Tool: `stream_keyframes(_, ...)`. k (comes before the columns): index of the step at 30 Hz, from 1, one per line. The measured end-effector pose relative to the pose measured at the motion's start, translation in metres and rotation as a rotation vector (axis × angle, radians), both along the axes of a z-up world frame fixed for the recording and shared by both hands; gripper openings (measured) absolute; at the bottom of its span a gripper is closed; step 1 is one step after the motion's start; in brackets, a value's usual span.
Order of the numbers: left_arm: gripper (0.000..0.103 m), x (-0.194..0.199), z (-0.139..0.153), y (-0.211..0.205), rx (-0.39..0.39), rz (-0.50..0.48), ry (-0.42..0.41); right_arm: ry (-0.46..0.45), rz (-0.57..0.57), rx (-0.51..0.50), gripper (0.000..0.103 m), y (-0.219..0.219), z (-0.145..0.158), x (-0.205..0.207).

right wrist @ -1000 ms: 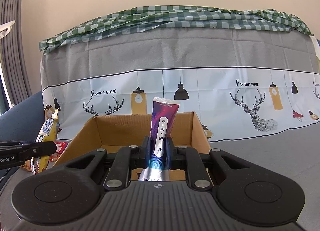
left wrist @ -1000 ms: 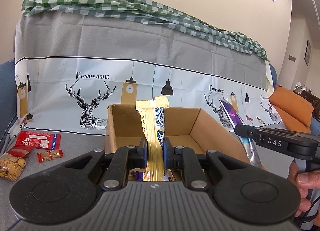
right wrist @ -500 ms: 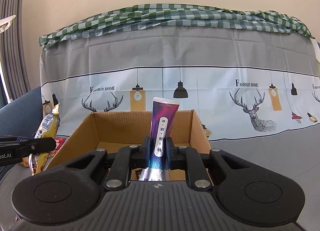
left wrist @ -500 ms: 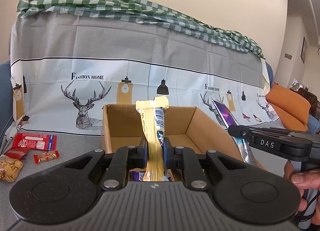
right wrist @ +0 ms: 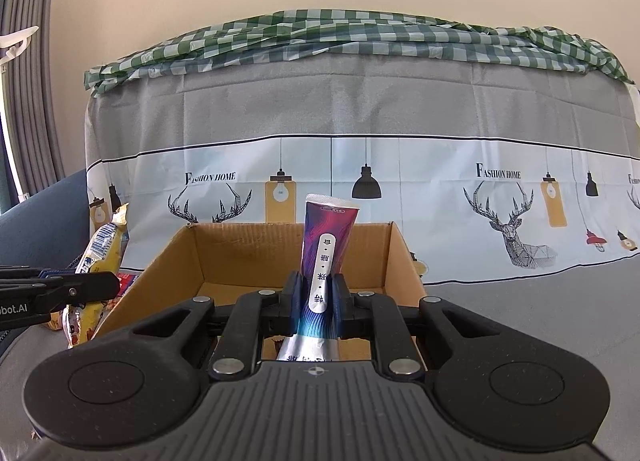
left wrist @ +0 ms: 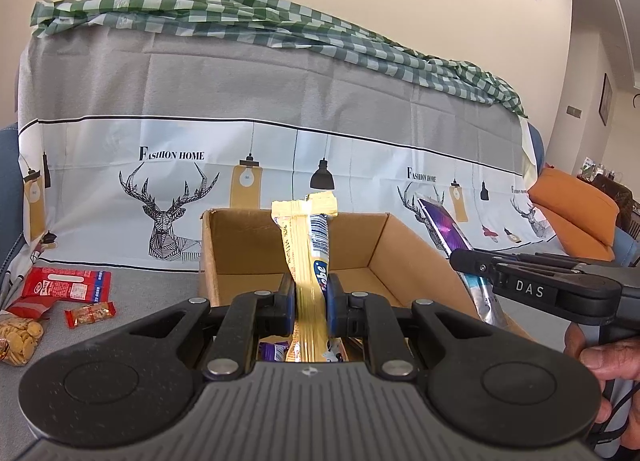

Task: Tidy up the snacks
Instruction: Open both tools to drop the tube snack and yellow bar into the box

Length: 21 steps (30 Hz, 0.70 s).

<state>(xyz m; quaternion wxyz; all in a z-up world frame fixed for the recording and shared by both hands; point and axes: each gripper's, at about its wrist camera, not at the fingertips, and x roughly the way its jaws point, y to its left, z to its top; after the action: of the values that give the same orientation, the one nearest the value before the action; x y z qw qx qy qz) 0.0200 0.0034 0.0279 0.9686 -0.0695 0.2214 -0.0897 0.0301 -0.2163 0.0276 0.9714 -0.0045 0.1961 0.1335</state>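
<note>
Cardboard box (left wrist: 256,253) ahead; my left gripper (left wrist: 311,301) pinches a yellow wrapper (left wrist: 306,245), my right gripper (right wrist: 317,301) a glossy purple packet (right wrist: 326,237); red snack packs (left wrist: 66,283) nearby.

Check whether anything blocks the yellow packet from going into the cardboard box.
Nothing visible does. The left gripper holds the yellow packet upright at the open cardboard box; the box has no lid or flap across it.

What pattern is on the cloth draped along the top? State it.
Green and white checks on the cloth, clearest in the right wrist view.
</note>
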Motion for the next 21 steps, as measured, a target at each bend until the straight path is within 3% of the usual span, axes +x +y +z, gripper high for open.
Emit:
stream_keyframes(11,0.017,0.0016,0.0001,-0.0014,-0.028,-0.044,0.017,-0.002,0.009,-0.001,0.019,0.0004,0.0006,-0.0005)
stream_keyframes(13,0.037,0.0018,-0.0011,-0.0039,-0.021,-0.053,0.026,0.005,0.000,-0.008,0.023,0.0014,-0.0002,0.0006)
stream_keyframes(14,0.041,0.0013,-0.0007,-0.0050,-0.017,-0.053,0.020,0.011,-0.004,-0.013,0.036,0.0020,-0.0010,0.0013)
stream_keyframes(15,0.042,0.0006,-0.0001,-0.0053,-0.017,-0.053,0.013,0.014,-0.009,-0.015,0.047,0.0023,-0.0015,0.0017)
stream_keyframes(21,0.042,0.0024,-0.0007,-0.0017,-0.033,-0.041,0.027,0.015,-0.014,-0.013,0.060,0.0040,-0.0017,0.0019)
